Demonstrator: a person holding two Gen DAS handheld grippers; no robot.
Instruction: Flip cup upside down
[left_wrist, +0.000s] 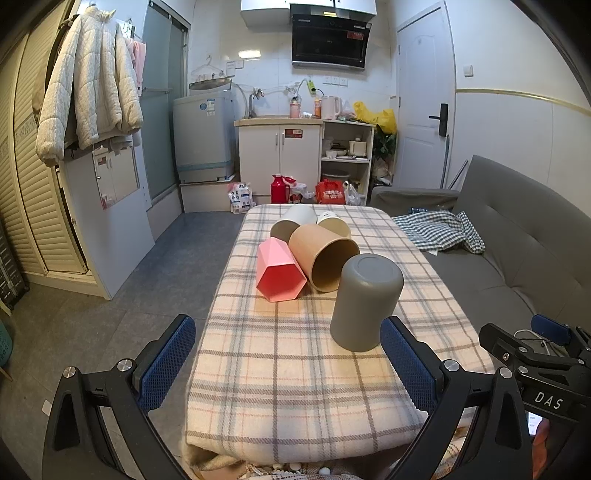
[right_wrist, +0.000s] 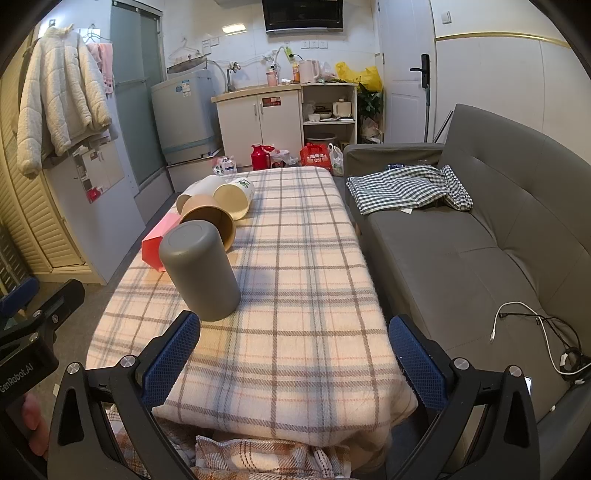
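A grey cup stands upside down on the plaid-covered table, near its front; it also shows in the right wrist view. Behind it several cups lie on their sides: a pink hexagonal cup, a brown paper cup, a white cup and a cream cup. My left gripper is open and empty, just short of the grey cup. My right gripper is open and empty over the table's front edge, to the right of the grey cup.
A grey sofa with a checked cloth runs along the table's right side, with cables on its seat. Floor and a white cabinet lie to the left. Kitchen cabinets stand at the back.
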